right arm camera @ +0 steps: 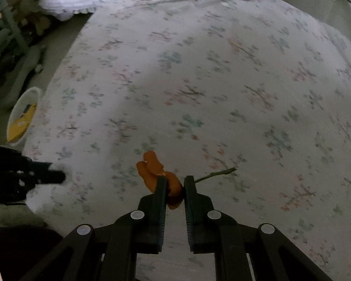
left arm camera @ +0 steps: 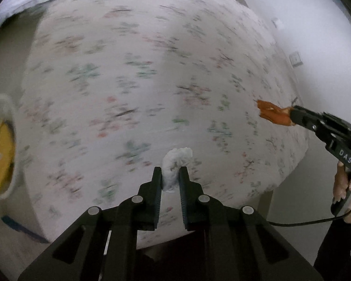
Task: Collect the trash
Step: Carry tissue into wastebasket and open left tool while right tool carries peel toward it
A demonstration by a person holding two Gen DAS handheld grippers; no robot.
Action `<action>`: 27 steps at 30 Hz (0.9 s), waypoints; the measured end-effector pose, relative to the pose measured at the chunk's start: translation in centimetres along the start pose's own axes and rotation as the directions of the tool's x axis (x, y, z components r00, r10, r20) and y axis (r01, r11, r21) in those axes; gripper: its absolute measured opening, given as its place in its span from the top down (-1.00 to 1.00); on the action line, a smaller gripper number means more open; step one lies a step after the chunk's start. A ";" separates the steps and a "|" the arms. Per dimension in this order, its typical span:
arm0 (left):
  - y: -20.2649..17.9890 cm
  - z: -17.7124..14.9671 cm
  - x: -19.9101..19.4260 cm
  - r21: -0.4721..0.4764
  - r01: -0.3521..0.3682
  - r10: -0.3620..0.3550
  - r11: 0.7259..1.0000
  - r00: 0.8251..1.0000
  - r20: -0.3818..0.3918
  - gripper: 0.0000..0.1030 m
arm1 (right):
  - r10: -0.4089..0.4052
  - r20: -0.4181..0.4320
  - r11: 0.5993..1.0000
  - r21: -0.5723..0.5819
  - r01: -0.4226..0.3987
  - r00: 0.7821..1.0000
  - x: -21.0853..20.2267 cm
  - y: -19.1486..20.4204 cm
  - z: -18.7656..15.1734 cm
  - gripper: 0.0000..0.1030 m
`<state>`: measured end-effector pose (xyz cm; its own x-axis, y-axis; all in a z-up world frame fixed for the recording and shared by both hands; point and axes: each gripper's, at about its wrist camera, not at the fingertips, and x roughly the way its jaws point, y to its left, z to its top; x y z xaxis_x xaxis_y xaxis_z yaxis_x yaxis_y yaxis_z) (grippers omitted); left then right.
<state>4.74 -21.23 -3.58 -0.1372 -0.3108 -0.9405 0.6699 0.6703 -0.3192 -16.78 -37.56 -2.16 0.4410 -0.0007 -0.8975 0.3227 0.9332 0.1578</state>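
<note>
Left gripper [left arm camera: 170, 178] clamps a white tissue wad [left arm camera: 176, 164] above the floral bedspread [left arm camera: 133, 70].
Right gripper [right arm camera: 175, 185] pinches orange peel [right arm camera: 153, 168]; a white bin [right arm camera: 23, 117] sits beside the bed.

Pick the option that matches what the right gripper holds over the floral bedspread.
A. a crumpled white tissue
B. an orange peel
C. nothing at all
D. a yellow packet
B: the right gripper is shut on an orange peel, while the crumpled white tissue sits in the left gripper and the yellow packet lies in the white bin beside the bed.
</note>
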 end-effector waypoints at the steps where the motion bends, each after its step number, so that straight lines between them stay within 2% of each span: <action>1: 0.8 -0.3 -0.3 -0.014 0.000 0.000 1.000 1.000 0.008 0.71 | 0.004 0.004 1.000 -0.010 -0.004 1.000 -0.1 0.8 0.2 0.76; 17: 10.4 -4.6 -5.6 -0.180 0.024 0.001 0.983 0.991 0.136 0.71 | 0.053 0.012 0.986 -0.160 -0.050 0.999 1.0 12.0 2.5 0.76; 23: 14.3 -6.0 -7.2 -0.245 0.019 0.032 0.969 0.978 0.204 0.71 | 0.091 0.007 0.975 -0.202 -0.088 0.996 2.4 16.1 3.9 0.76; 27: 16.8 -6.7 -7.9 -0.286 -0.013 0.085 0.958 0.967 0.241 0.71 | 0.115 -0.002 0.967 -0.229 -0.112 0.993 3.5 18.8 4.4 0.76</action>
<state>12.19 -3.03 -2.30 0.1005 -0.4058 -0.9084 0.4350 0.8391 -0.3267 -5.47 -21.62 -0.48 0.4734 0.1071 -0.8743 0.0709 0.9847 0.1590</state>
